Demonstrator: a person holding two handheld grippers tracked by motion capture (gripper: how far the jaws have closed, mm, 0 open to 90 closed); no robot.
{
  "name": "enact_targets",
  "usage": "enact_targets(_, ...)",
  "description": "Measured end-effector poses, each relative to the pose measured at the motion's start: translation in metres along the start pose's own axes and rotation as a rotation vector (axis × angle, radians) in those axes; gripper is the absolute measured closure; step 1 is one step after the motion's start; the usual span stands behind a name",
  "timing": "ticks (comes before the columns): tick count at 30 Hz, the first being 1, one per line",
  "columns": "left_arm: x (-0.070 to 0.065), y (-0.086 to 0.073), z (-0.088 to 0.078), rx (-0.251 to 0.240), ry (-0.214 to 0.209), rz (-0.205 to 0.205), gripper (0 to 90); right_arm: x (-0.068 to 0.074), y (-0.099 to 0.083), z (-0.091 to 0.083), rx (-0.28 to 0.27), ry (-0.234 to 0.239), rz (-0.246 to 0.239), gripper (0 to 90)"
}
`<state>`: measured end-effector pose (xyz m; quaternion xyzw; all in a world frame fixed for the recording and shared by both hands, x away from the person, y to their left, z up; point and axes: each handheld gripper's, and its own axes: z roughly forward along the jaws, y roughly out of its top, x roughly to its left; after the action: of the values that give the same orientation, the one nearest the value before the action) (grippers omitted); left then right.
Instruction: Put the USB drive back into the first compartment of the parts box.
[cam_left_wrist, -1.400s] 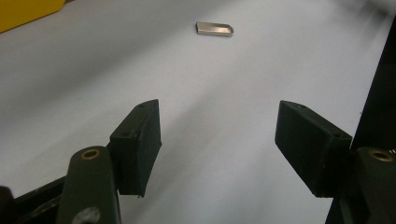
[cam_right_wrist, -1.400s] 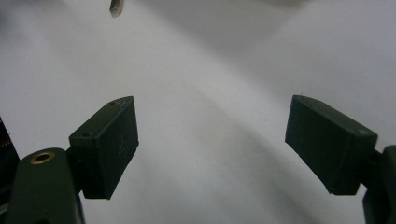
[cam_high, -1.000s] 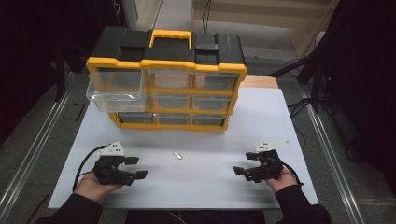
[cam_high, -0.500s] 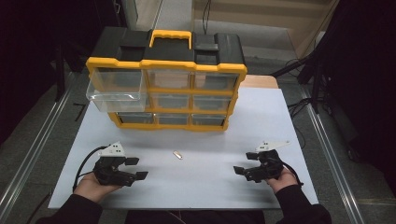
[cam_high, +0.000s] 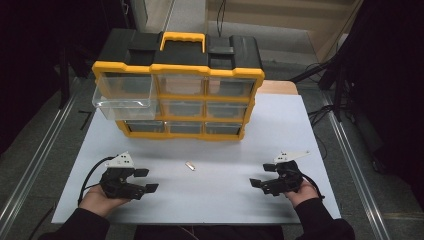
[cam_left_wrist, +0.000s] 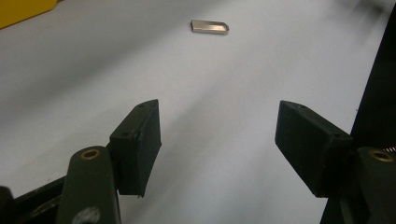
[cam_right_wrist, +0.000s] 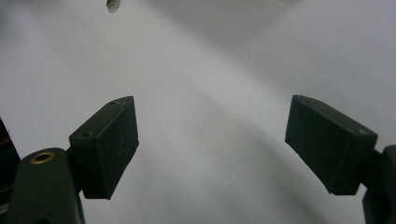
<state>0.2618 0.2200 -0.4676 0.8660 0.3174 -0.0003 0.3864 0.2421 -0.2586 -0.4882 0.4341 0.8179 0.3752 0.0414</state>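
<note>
Yellow and black plastic is making up the big drawer box (cam_high: 177, 92), which is standing at the far side of the white table (cam_high: 280, 130). One clear drawer (cam_high: 123, 95), at the box's top left corner, is sticking out toward the person, and it looks like it is waiting for something to go inside. A small silver metal piece (cam_high: 189, 166) is lying flat on the table in front of the box, well apart from it and about level with its middle. The left gripper (cam_high: 145, 181) is sitting low over the table in front of the box, off to the left side, with its two black jaws spread wide and nothing between them. It is pointing toward the metal piece, which is showing ahead of the jaws in the left gripper view (cam_left_wrist: 210, 26). The right gripper (cam_high: 261, 176) is sitting in front of the box on the right side, jaws also spread wide and holding nothing. Both are probably waiting open like this so either one can reach in and pinch the little piece.
</note>
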Motion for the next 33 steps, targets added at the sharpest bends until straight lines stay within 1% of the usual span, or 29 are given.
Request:
enact_targets(7,0.0,0.0,0.001,0.005,-0.003,0.002,32.3,0.001,0.001,0.001,0.0,0.009,-0.007,15.4)
enact_targets(9,0.0,0.0,0.001,0.003,-0.002,-0.001,32.3,0.001,0.004,0.002,-0.008,0.02,-0.009,15.4)
enact_targets(10,0.0,0.0,0.001,0.003,-0.002,0.0,32.3,0.002,0.006,0.003,-0.008,0.037,-0.01,15.4)
enact_targets(13,0.0,0.0,0.001,-0.001,0.002,-0.002,32.3,0.004,0.01,0.005,-0.01,0.038,-0.012,15.4)
enact_targets(17,0.0,0.0,0.0,-0.004,0.0,-0.002,32.3,0.008,0.016,0.008,-0.014,0.056,-0.017,15.4)
enact_targets(20,0.0,0.0,0.0,-0.006,0.001,-0.005,32.3,0.014,0.022,0.011,-0.02,0.065,-0.033,15.4)
enact_targets(24,0.0,0.0,0.0,-0.009,0.002,-0.004,32.3,0.021,0.028,0.015,-0.017,0.08,-0.069,15.4)
enact_targets(33,0.0,0.0,0.0,-0.009,0.003,-0.003,32.3,0.029,0.038,0.025,-0.003,0.102,-0.095,15.5)
